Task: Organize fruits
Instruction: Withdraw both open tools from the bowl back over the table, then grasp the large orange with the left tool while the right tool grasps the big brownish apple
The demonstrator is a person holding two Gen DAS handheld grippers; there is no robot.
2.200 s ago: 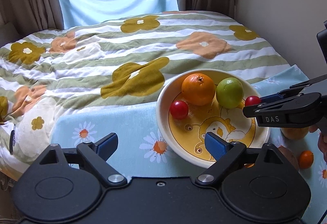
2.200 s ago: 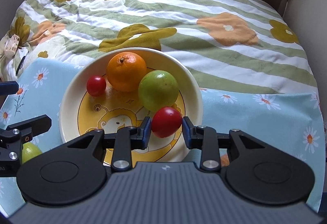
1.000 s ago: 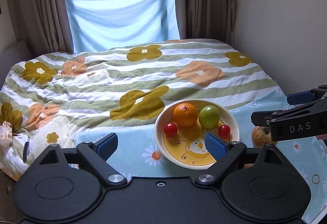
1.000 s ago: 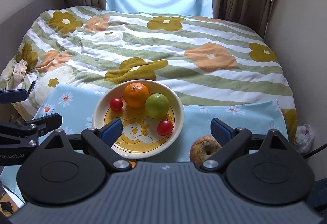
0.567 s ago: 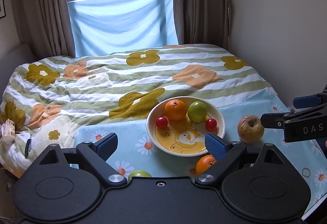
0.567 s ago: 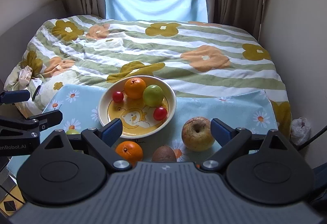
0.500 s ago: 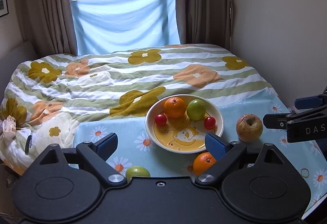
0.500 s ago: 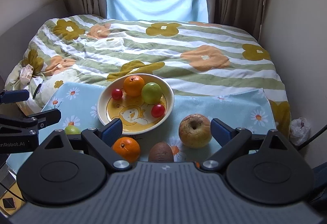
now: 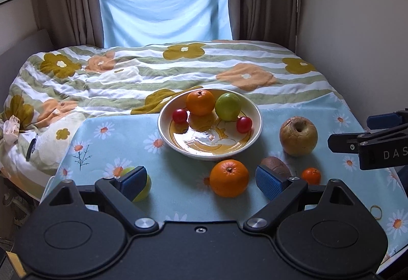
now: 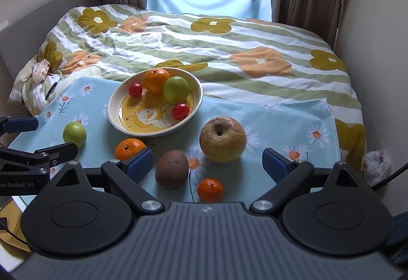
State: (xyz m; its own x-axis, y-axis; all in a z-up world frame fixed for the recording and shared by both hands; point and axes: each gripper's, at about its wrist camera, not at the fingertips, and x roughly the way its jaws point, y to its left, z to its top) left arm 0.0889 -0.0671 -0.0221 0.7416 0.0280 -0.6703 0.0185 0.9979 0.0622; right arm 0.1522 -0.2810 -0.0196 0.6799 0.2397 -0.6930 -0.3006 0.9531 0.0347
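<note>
Both grippers, left gripper [image 9: 201, 179] and right gripper [image 10: 207, 165], hold ribbed blue pads wide apart and empty above round fruit on daisy-print cloth [image 10: 285, 121]: fuzzy oval kiwi [image 10: 172, 169] nearest, wrinkled apple [image 10: 222, 139] beyond, glossy ceramic bowl [image 10: 116, 121] farthest.
</note>
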